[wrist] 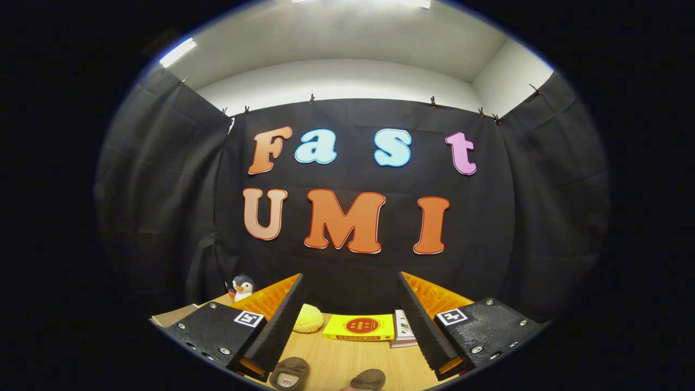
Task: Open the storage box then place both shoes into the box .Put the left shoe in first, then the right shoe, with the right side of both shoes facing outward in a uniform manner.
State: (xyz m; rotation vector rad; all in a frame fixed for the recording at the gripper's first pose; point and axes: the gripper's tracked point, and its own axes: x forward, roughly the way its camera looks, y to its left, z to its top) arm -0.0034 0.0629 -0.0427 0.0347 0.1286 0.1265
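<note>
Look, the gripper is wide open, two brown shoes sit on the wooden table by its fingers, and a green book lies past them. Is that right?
Almost. The book is yellow with a red circle on its cover, not green, as the gripper view shows. The rest holds: the gripper is wide open and holds nothing, and two brown shoes sit on the wooden table by its fingers.

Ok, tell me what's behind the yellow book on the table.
Behind the yellow book hangs the booth's black cloth wall. The open gripper holds nothing; its right finger covers part of a white book beside it.
</note>
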